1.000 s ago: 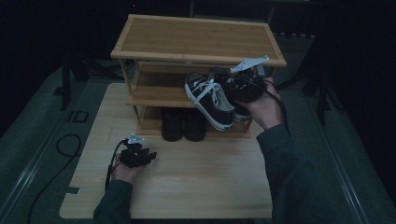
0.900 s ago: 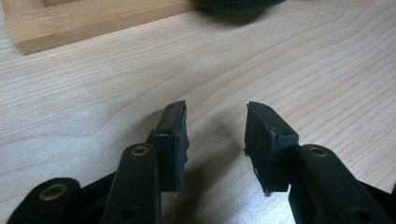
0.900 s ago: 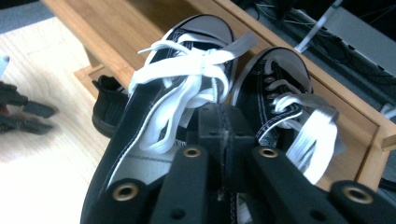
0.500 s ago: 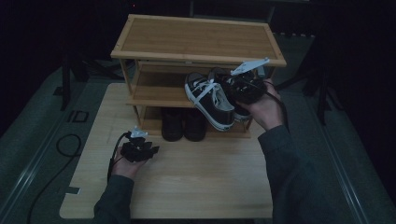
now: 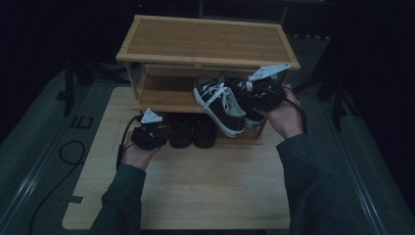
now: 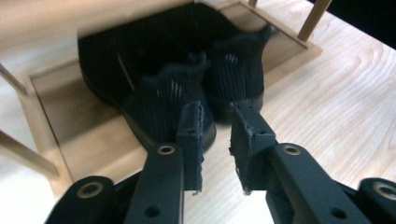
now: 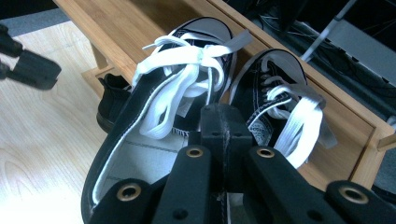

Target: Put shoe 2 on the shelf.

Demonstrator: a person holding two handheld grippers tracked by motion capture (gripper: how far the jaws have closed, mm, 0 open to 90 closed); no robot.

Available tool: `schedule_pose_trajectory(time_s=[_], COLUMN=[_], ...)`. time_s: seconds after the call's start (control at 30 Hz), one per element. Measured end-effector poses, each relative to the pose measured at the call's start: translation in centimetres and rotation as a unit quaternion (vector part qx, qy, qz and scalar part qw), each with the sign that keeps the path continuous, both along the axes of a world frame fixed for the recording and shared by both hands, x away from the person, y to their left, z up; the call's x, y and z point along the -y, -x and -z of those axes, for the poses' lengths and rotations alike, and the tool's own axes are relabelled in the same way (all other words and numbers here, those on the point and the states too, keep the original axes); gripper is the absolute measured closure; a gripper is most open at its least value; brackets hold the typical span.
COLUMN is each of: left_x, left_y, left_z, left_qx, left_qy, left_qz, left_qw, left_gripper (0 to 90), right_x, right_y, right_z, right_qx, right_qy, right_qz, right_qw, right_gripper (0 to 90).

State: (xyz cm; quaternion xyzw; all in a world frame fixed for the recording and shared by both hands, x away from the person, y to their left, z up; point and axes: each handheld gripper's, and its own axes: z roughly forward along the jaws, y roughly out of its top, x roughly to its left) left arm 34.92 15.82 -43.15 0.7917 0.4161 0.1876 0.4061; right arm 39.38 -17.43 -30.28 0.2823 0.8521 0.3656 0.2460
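- While the right gripper (image 5: 258, 92) keeps its jaws pressed together on the inner collars of the pair of black canvas sneakers with white laces and white rubber soles (image 5: 222, 105), the pair hangs tilted at the front edge of the rack's middle shelf, toes toward 11 o'clock in the high view.
- In the right gripper view the jaws meet between the two shoes; the left sneaker (image 7: 154, 121) shows its pale insole and a loose white bow, the right sneaker (image 7: 280, 107) its crossed laces and white toe cap.
- The three-tier bamboo shoe rack (image 5: 205, 39) stands at 12 o'clock on the pale wooden table (image 5: 195, 196); its top shelf is bare wood.
- The bottom shelf holds a pair of black knitted ankle shoes (image 5: 192, 131), heels facing out – side by side, touching, below and at 8 o'clock from the sneakers.
- The left gripper (image 5: 152, 133) sits just beside those heels at 9 o'clock of them; its jaws have just been closing, yet a gap remains and nothing is between the pads – in the left gripper view they point at the ribbed heel of the nearer black shoe (image 6: 173, 98), not touching it.
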Motion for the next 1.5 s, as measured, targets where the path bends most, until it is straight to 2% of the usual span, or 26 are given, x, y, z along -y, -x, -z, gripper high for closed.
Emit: schedule_pose_trajectory(time_s=[0.07,0.17,0.37,0.7,0.87,0.97,1.07,1.2,1.5], left_x=[0.2,0.6,1.0,2.1,2.8,2.8,2.8,3.0,3.1], left_y=[-0.4,-1.0,-2.3,-4.8,-5.7,-6.2,-6.6,-7.1,-7.6], left_z=[-0.7,-1.7,-3.0,-4.4,-4.6,-4.3,-4.2,-4.2,-4.1], left_qx=[0.008,0.02,0.024,0.034,0.036,0.034,0.033,0.032,0.029], left_qy=[-0.003,-0.02,-0.029,-0.044,-0.051,-0.046,-0.039,-0.055,-0.064], left_qz=[0.001,-0.006,-0.011,-0.026,-0.036,-0.044,-0.05,-0.057,-0.059], left_qw=[1.0,0.9996,0.9992,0.9981,0.9974,0.9974,0.9975,0.9964,0.9958], left_gripper=[80.1,89.8,90.0,89.9,89.7,87.8,88.1,89.6,90.0], right_x=[0.2,0.4,1.1,2.3,2.9,3.2,3.6,3.7,3.9], right_y=[0.1,0.2,0.4,1.2,1.8,2.1,2.4,2.9,4.3], right_z=[0.1,0.2,0.4,0.5,0.6,0.7,0.8,0.7,1.0], right_qx=[0.002,0.002,0.0,0.004,0.006,0.006,0.006,0.01,0.017], right_qy=[-0.003,-0.003,-0.006,-0.013,-0.015,-0.015,-0.025,-0.026,-0.019], right_qz=[-0.002,-0.006,-0.009,-0.012,-0.013,-0.013,-0.014,-0.017,-0.029], right_qw=[1.0,1.0,0.9999,0.9998,0.9998,0.9998,0.9996,0.9995,0.9993], right_gripper=[89.9,89.9,90.0,90.0,90.0,90.0,89.9,90.0,90.0])
